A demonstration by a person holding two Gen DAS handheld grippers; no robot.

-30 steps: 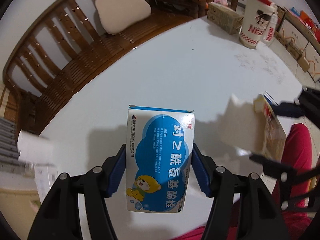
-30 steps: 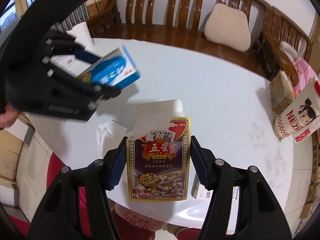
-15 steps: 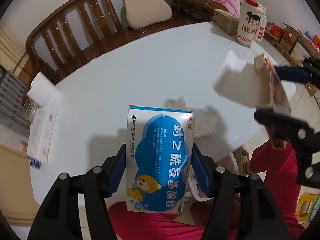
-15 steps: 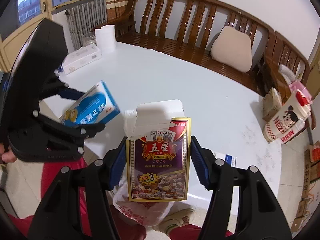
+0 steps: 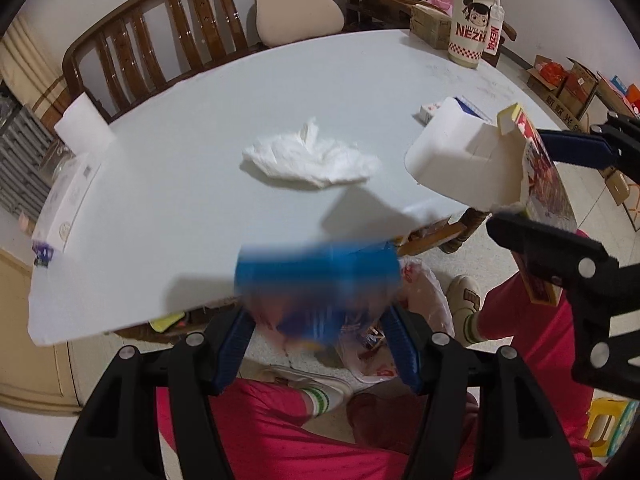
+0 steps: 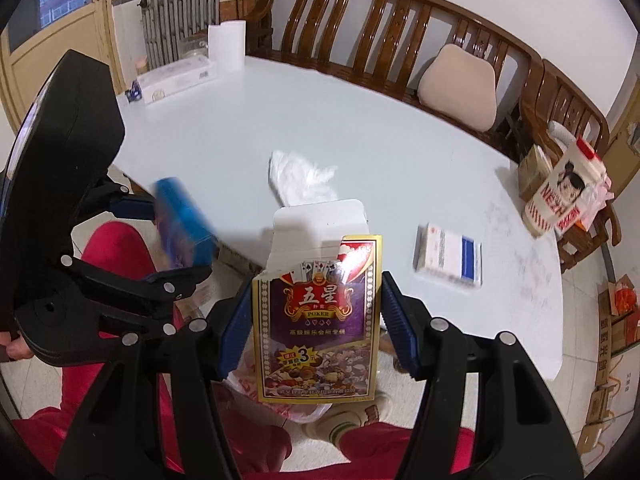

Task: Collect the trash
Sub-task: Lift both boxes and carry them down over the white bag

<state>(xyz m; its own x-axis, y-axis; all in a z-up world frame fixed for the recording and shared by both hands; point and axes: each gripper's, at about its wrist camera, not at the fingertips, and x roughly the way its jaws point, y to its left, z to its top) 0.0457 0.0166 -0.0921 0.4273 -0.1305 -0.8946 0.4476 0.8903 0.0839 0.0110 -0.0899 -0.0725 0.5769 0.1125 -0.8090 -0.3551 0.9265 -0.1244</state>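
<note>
White table [image 5: 192, 184], wooden bench [image 5: 168, 36] behind

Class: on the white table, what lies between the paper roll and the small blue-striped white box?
A crumpled white tissue lies between the paper roll and the blue-striped box; otherwise bare table. The right wrist view shows it best.

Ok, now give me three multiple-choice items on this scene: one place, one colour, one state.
1. The crumpled tissue lies: A on the table; B on the bench; C on the floor.
2. The cushion is: A blue; B beige; C red.
3. The card box in the right gripper has its flap: A taped; B torn off; C open.
Answers: A, it rests on the white table; B, pale beige against the brown bench; C, the white flap stands up.
</note>
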